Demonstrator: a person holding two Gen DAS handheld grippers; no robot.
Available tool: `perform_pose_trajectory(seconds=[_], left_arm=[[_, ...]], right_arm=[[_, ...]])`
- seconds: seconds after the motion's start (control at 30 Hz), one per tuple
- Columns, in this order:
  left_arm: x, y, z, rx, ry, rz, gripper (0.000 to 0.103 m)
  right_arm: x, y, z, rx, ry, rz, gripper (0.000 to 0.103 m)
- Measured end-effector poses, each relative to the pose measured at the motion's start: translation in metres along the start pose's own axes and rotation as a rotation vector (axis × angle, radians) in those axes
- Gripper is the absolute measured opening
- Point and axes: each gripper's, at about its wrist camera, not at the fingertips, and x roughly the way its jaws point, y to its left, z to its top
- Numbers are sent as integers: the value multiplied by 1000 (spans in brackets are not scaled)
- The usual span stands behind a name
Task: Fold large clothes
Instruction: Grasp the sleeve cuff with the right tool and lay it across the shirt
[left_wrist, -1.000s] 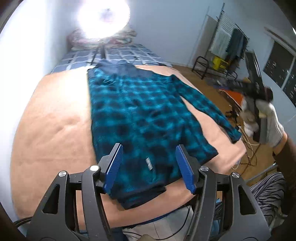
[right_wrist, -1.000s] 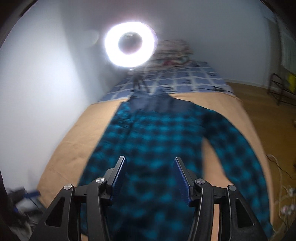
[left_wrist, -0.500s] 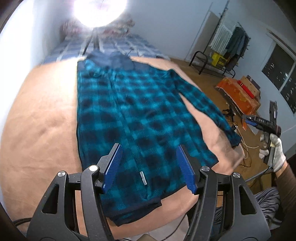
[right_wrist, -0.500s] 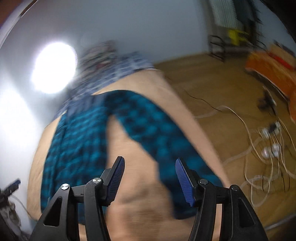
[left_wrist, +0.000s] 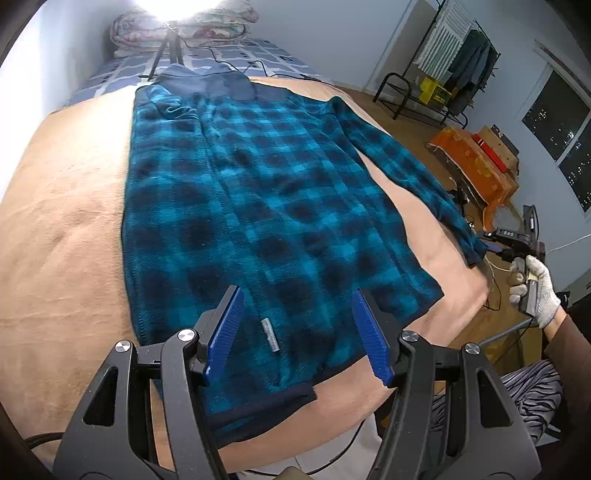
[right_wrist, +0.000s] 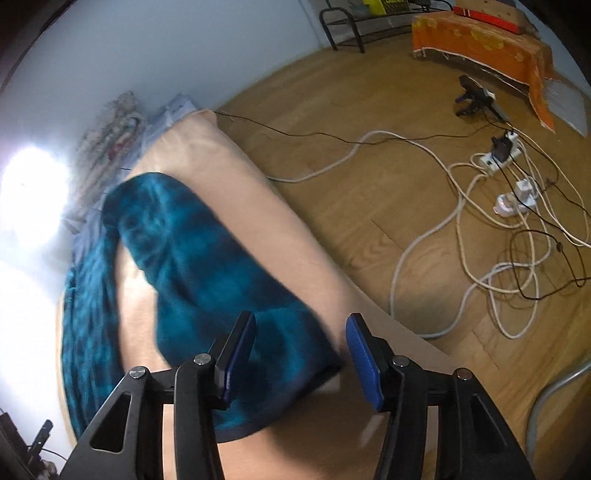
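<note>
Your right gripper (right_wrist: 301, 356) hangs over the cuff end of the plaid shirt's (left_wrist: 258, 206) outstretched sleeve (right_wrist: 207, 266), its jaws having just narrowed a little, apart and empty. The shirt lies flat on the tan blanket (left_wrist: 62, 229), collar away from you, the sleeve running diagonally toward the blanket's right edge. Your left gripper (left_wrist: 297, 332), jaws apart and empty, hovers over the hem (left_wrist: 266, 404). The right is nearer the cuff.
</note>
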Motion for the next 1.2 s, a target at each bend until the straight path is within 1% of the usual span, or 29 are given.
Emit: perform_pose_trajectory(seconds=[0.07,0.1,0.2,0.23,0.27,0.33,0.4,0.43,0.47,0.5,0.57,0.6,0.7,0.77,0.87,0.97,1.1,1.2], left_arm=[[1,-3,2,6,-3,-5,63],[1,-4,2,9,-4,-5,63],[1,-9,2,19,-6,-4,63],[1,-9,3,20,-5,-4,63],[1,-10,2,20,-4,-5,63],[0,-12,3,23,-7,-6,63],[-2,-12,2,26,-13,-3,63],[-3,-12,2,25,-14,-1,63],[-3,-11,2,19,-15,0,63],[-4,-10,2,12,-15,-3,63],[-7,-8,2,-5,-19,-5,63],[-10,-7,2,-17,-22,-5,63],[-20,-7,4,-24,-46,-12,63],[-27,-7,4,-26,-69,-8,63],[-30,-2,6,-57,-88,-21,63],[-28,3,7,-91,-93,-29,63],[-26,9,7,-104,-97,-29,63],[-23,11,7,-110,-99,-40,63]], right_arm=[[3,-5,-1,17,8,-5,54],[6,-7,-2,29,15,7,54],[8,-8,-5,40,36,35,15],[6,-7,-5,34,30,23,10],[0,-3,-5,16,10,15,7],[-14,10,-5,-10,-32,26,5],[-32,26,-5,-37,-82,65,5],[-46,42,-7,-77,-116,88,5],[-53,51,-9,-103,-131,104,5],[-64,69,-14,-149,-151,127,4],[-75,93,-21,-203,-170,166,4],[-80,111,-27,-244,-178,193,4],[-86,156,-44,-364,-181,238,4],[-87,183,-58,-440,-168,273,4],[-85,220,-83,-540,-138,313,4],[-79,256,-108,-652,-88,349,4],[-60,299,-149,-791,13,392,4],[-37,322,-189,-924,110,378,4]])
